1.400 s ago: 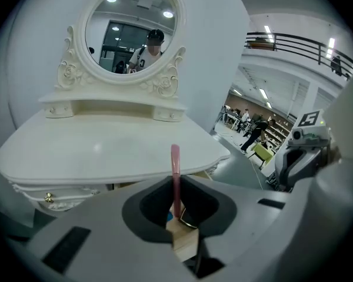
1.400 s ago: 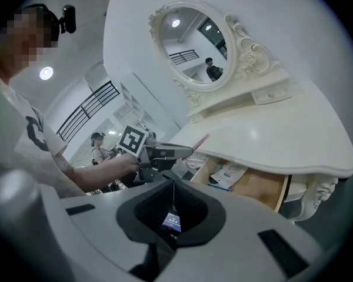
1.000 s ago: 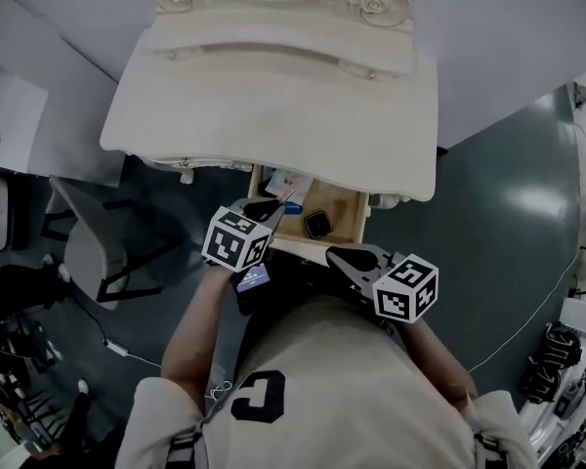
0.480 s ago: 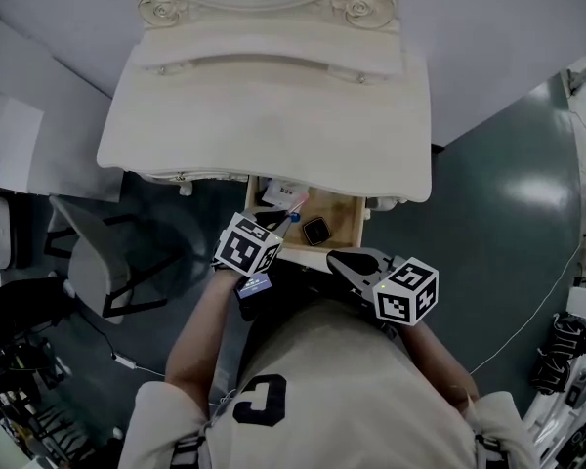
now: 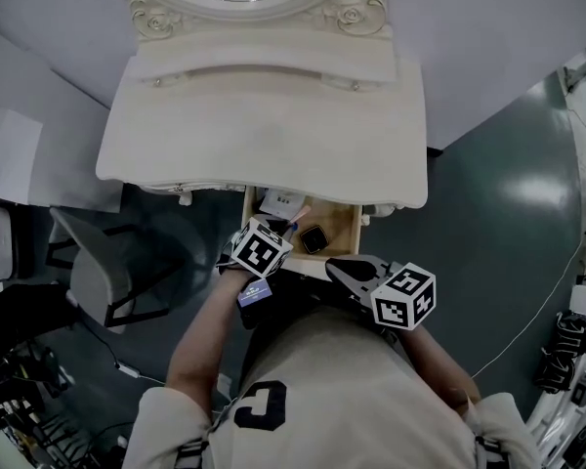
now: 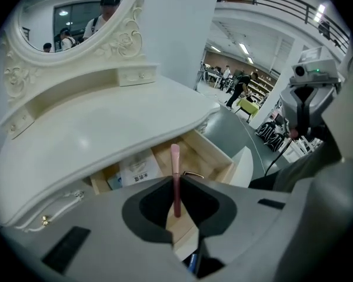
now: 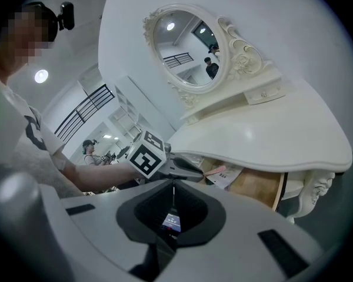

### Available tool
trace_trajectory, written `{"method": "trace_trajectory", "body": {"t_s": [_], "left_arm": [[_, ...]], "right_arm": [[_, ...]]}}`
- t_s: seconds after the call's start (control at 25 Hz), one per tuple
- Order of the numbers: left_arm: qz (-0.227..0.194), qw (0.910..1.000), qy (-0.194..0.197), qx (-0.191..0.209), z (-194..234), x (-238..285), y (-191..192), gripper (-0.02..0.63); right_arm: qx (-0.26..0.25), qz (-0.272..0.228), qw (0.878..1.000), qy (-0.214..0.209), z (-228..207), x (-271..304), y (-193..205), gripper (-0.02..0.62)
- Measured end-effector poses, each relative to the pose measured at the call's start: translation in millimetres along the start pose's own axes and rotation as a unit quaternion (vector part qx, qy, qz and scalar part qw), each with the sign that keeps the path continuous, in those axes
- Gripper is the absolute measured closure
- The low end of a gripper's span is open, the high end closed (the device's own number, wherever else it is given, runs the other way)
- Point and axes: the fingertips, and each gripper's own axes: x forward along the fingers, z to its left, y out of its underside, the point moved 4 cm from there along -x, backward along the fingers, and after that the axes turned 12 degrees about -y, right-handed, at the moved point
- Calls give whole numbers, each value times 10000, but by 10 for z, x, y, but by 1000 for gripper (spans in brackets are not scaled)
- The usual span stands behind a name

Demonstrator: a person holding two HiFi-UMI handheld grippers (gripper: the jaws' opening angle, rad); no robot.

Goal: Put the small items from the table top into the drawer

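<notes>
Cream-white desk (image 5: 273, 125) beneath a carved oval mirror (image 7: 188, 46), with its wooden drawer (image 5: 344, 221) pulled out under the front edge. A thin pink stick (image 6: 175, 178) is clamped between the jaws of my left tongs (image 6: 176, 209), its free end reaching out past the tips and over the open drawer; the jaws stand only a sliver apart, pressed on the stick's sides. Seen from the head view, these tongs point steeply down over the drawer's front left corner, the marker cube uppermost. Inside the drawer lie a white printed leaflet (image 5: 279, 201) toward the back left and a small dark square item (image 5: 314, 239) near the front, with bare wood to their right. What the stick is exactly I cannot tell. My right tongs (image 5: 334, 265) hang just outside the drawer's front, toward its right end, jaws pressed together with nothing between them; their own view looks across at the left tongs' cube and the desk's curved edge. A grey chair (image 5: 90, 262) stands to the left of the desk on a dark green floor (image 5: 498, 193), and my pale shirt (image 5: 352, 389) with a dark letter fills the bottom of the head view. Beyond the desk, the left gripper view shows a bright hall (image 6: 247, 46) with distant people (image 6: 241, 87).
</notes>
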Motion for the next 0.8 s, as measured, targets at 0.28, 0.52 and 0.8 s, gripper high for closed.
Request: {"method": "trace_trajectory", "body": {"t_s": [0.28, 0.52, 0.8], "left_arm": [[286, 9990, -36, 329, -38, 222, -3, 517], [386, 9981, -76, 480, -91, 364, -78, 517], [446, 9980, -135, 423, -68, 569, -116, 517]], "right_arm": [[45, -1, 10000, 44, -12, -38, 8, 565], [127, -34, 9999, 108, -46, -119, 17, 565], [295, 15, 9994, 164, -97, -153, 87, 565]]}}
